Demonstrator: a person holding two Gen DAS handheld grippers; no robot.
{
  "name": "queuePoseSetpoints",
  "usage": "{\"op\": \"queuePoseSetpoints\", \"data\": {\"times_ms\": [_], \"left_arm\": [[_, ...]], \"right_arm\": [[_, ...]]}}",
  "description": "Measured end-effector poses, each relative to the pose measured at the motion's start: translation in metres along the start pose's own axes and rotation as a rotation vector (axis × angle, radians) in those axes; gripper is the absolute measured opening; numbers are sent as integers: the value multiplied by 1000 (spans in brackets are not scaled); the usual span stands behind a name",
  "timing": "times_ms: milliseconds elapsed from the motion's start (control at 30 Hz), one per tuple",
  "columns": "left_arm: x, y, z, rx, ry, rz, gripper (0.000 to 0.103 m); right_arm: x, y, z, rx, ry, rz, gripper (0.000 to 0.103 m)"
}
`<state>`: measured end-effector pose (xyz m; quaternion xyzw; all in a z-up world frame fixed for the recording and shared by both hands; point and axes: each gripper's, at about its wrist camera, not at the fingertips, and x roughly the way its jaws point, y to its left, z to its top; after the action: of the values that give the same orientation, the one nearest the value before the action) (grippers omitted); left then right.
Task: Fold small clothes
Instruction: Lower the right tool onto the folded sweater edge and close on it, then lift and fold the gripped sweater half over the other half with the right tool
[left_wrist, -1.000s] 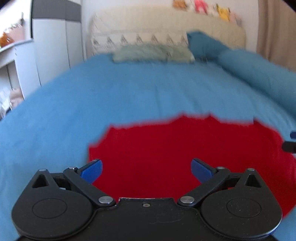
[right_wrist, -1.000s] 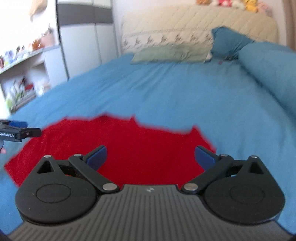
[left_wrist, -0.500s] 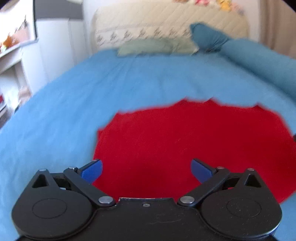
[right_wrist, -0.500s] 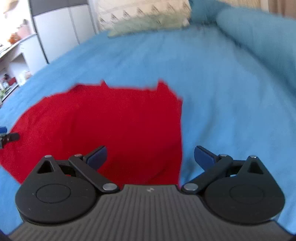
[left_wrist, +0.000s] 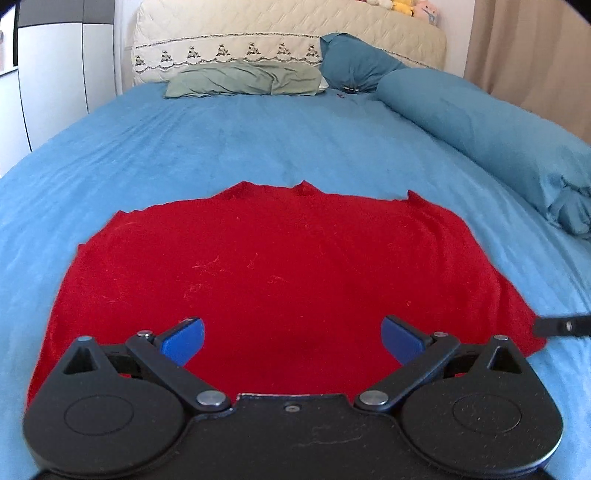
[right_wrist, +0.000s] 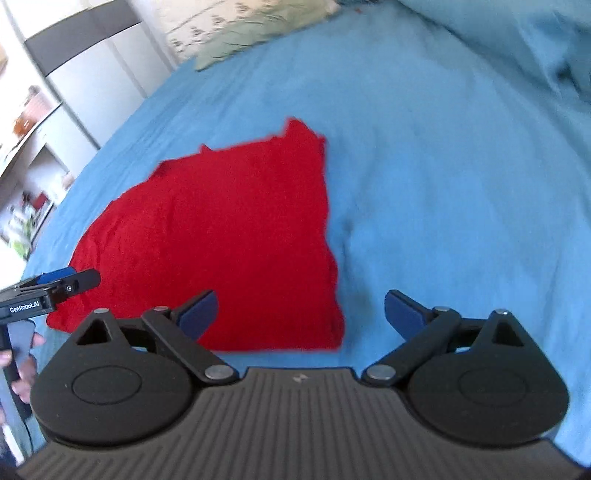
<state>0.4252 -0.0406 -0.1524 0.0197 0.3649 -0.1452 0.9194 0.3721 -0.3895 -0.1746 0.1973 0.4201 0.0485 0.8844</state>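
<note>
A red garment (left_wrist: 280, 273) is spread flat on the blue bed (left_wrist: 258, 140). Left tongs (left_wrist: 291, 338) and right tongs (right_wrist: 300, 314) are held apart, empty. Pillows (left_wrist: 243, 79) are sharp in the left view only; shelves (right_wrist: 29, 155) are seen only in the right.

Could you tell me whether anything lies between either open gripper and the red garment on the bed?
Nothing visible does. The red garment lies flat on the blue bedspread, bare on top. The left gripper hangs open directly over it; the right gripper is open over its near right corner. Pillows sit far behind.
</note>
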Motion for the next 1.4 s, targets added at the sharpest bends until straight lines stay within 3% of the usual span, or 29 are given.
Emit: {"op": "queuePoseSetpoints", "data": {"times_ms": [233,333,467,733,800,933,1033,1233,1400], "left_arm": [[18,9,3,-41,18,-8,103],[20,10,3,-34,19,-5,103],[24,10,6,4,12,8,103],[44,22,11,-7,13,29,103],[51,23,11,5,19,46,103],[67,28,12,-6,43,91,103],[77,31,13,-17,81,101,103],[70,37,22,-22,112,105,102],[34,68,25,5,92,165,102]], "right_arm": [[-4,4,-32,21,-85,33,97],[4,9,-14,-57,-98,13,93],[39,7,29,-72,-26,26,88],[82,12,67,-66,-3,64,59],[87,17,68,-86,0,51,57],[89,22,74,-102,23,52,37],[81,34,81,-133,35,16,32],[45,111,112,-260,-3,5,30],[50,241,122,-453,31,80,29]]}}
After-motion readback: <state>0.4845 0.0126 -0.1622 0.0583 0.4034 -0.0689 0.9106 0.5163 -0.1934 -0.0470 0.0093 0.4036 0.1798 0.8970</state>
